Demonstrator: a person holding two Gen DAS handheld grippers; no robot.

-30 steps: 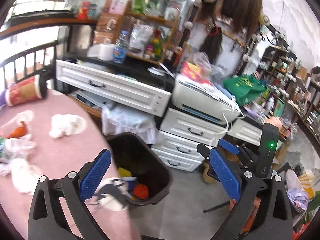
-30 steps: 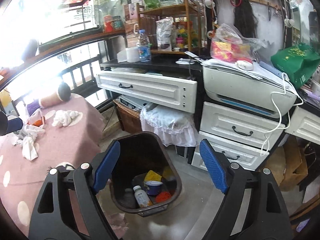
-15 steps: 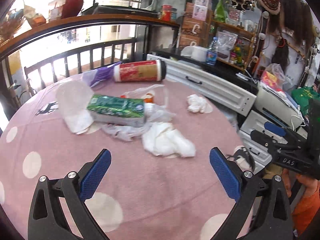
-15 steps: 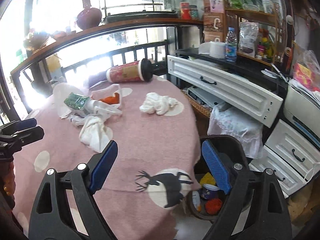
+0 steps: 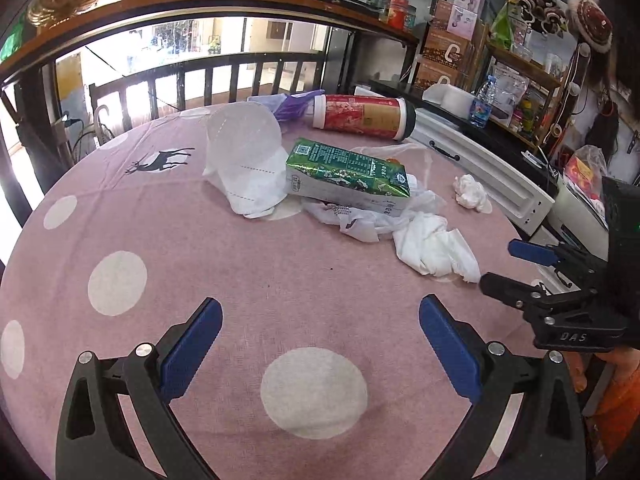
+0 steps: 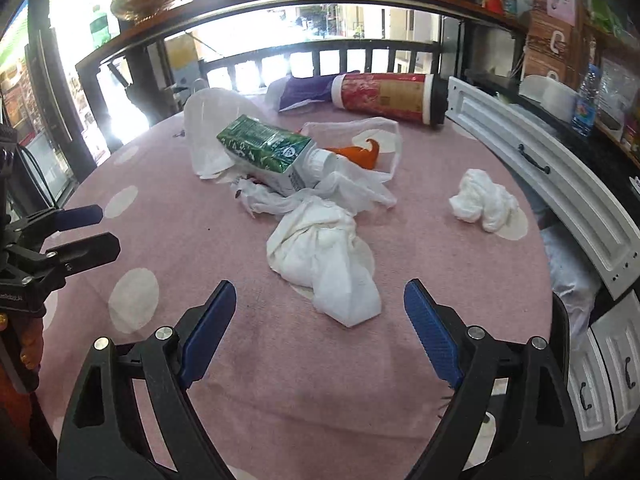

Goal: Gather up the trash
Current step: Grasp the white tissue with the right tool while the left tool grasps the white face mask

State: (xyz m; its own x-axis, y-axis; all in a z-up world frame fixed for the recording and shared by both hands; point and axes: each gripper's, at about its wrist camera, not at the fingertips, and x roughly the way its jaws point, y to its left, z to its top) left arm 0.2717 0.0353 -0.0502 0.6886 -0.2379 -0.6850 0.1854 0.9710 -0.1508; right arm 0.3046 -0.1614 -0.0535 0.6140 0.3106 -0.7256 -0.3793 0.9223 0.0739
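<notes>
Both the left tool [image 5: 320, 344] and right tool [image 6: 320, 320] hover with jaws spread and empty; the tissues [image 6: 324, 260], milk carton [image 6: 266, 152] and bags remain mid-table [image 6: 280, 360], so most collecting appears undone.

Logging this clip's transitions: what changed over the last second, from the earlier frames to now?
Both grippers swung from the bin beside the drawers back over the pink table. The left gripper and right gripper both stayed empty, jaws open; the right now faces the crumpled white tissue. Over the last half second the green carton, red canister and small tissue wad kept their places.
</notes>
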